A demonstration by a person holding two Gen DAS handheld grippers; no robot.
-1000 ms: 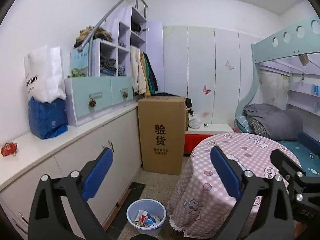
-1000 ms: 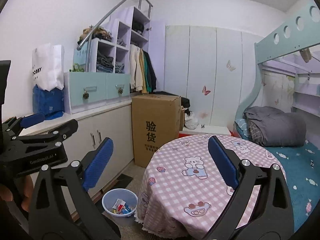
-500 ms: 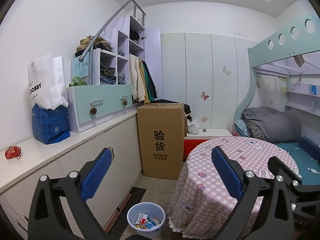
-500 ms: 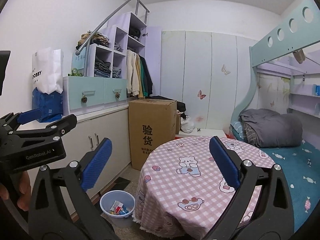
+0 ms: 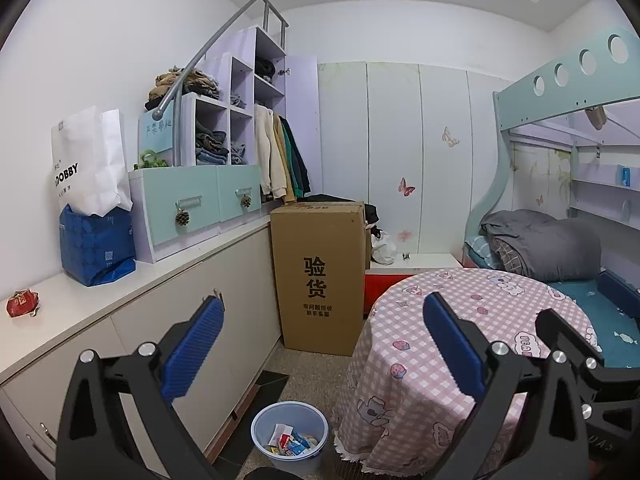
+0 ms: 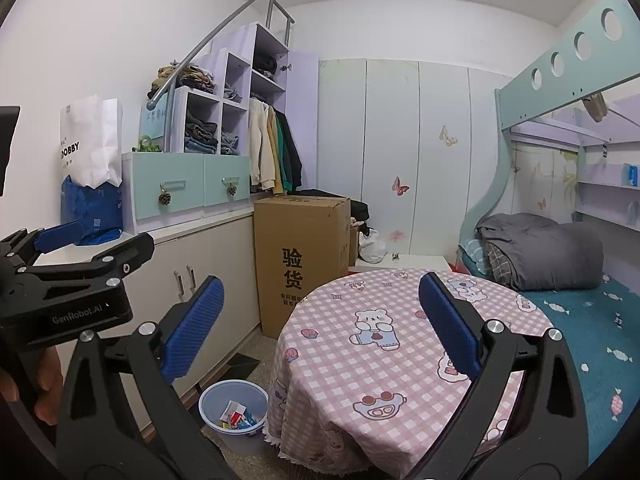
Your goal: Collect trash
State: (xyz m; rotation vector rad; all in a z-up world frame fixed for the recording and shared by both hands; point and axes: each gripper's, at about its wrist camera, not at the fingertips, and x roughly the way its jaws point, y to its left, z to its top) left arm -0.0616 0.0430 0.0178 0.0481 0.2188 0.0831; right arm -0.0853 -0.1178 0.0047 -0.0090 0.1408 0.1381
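Observation:
A red crumpled wrapper [image 5: 22,303] lies on the white counter [image 5: 132,284] at the far left. A pale blue bin [image 5: 290,434] holding several wrappers stands on the floor by the round table; it also shows in the right wrist view [image 6: 234,406]. My left gripper [image 5: 320,344] is open and empty, held high above the floor. My right gripper [image 6: 318,324] is open and empty over the table's left edge. The left gripper's body [image 6: 68,276] shows at the left of the right wrist view.
A round table with a pink checked cloth [image 6: 400,344] fills the middle. A tall cardboard box [image 5: 318,276] stands by the cabinets. A blue bag [image 5: 96,246] and a white paper bag [image 5: 88,160] sit on the counter. A bunk bed [image 6: 560,248] is at the right.
Both grippers have risen and tilted up a little, so the ceiling shows more and the bin sits lower in view. Both stay open and empty.

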